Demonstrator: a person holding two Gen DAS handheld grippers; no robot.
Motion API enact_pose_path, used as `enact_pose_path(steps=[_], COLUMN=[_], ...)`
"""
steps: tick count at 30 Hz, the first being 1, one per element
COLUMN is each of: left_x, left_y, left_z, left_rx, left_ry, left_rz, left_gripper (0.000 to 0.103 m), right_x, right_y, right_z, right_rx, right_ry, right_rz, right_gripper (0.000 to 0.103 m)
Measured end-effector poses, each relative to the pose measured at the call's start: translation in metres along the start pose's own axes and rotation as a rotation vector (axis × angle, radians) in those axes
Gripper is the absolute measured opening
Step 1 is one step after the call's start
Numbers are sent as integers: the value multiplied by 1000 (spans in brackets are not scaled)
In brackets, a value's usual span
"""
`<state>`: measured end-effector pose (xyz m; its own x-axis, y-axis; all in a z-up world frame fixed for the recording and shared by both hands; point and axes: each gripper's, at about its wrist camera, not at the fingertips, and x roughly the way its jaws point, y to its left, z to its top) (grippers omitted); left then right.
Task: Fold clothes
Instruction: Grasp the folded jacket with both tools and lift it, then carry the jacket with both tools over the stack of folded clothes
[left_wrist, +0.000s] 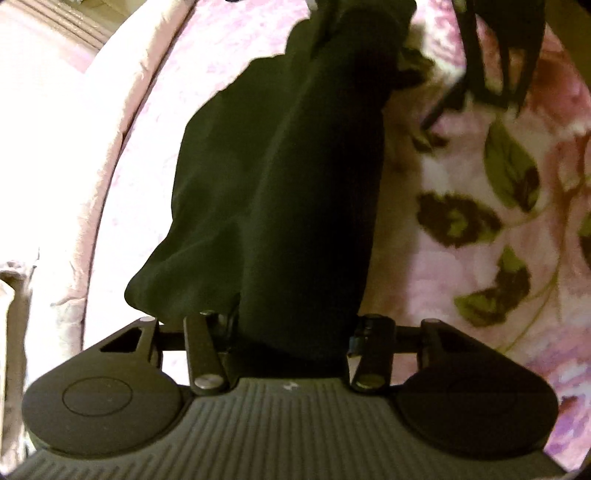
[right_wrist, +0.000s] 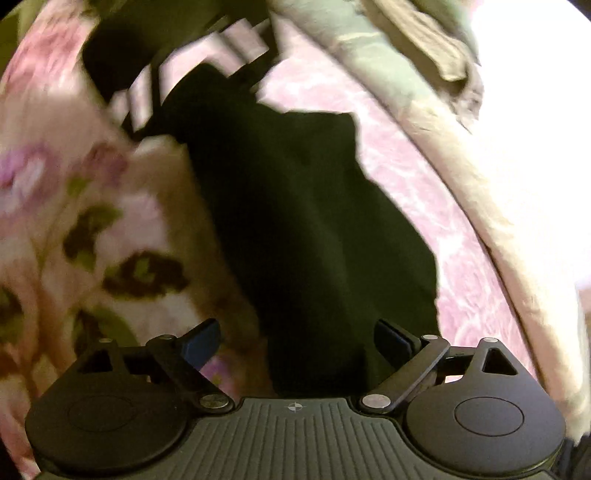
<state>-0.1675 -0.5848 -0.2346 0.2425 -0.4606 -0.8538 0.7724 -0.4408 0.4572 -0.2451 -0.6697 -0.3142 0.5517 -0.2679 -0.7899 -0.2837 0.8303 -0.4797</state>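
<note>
A bed with a pink floral blanket (left_wrist: 480, 177) (green leaves in the print) carries one dark garment (left_wrist: 273, 192), stretched between two grippers. The left gripper (left_wrist: 291, 332) pinches one end. The right gripper (right_wrist: 295, 343) is spread, cloth lying between its fingers. Only the right view shows rumpled beige bedding (right_wrist: 424, 33).

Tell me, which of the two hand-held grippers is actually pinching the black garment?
The left hand-held gripper: its fingers press into the black garment. The right hand-held gripper is spread open, the cloth lying loose between its fingers.
</note>
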Motion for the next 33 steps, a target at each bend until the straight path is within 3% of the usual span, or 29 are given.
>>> enact_pose_path(steps=[3,5,10,15,20,27,33], left_x=[-3,-8,-33,-86,-131,-182,-207], left_y=[4,0,0,18,24,23,17], left_z=[-2,4,19,28,33,54,93], left_rx=[9,16,31,47,80,238,384], left_ry=[-7,-9,-19,-65,-145,-279,-365], left_rz=[-14,-18,-39,-36,-73,-101,-98], left_gripper=[44,44,42,42,42,42,42], right_x=[22,32,15,-43,-108,-185,-238], right_y=[3,-3,-29,-60,-58,-40,-33], right_z=[-1,-1,7,30,49,57,44], right_rx=[-39,-37,9,53,82,226,363], right_ry=[35,83,132,145,187,297,353], right_rz=[-52,-74,-43,-11,-19,-95,-186], right_gripper=[91,51,34,32,32,32,32])
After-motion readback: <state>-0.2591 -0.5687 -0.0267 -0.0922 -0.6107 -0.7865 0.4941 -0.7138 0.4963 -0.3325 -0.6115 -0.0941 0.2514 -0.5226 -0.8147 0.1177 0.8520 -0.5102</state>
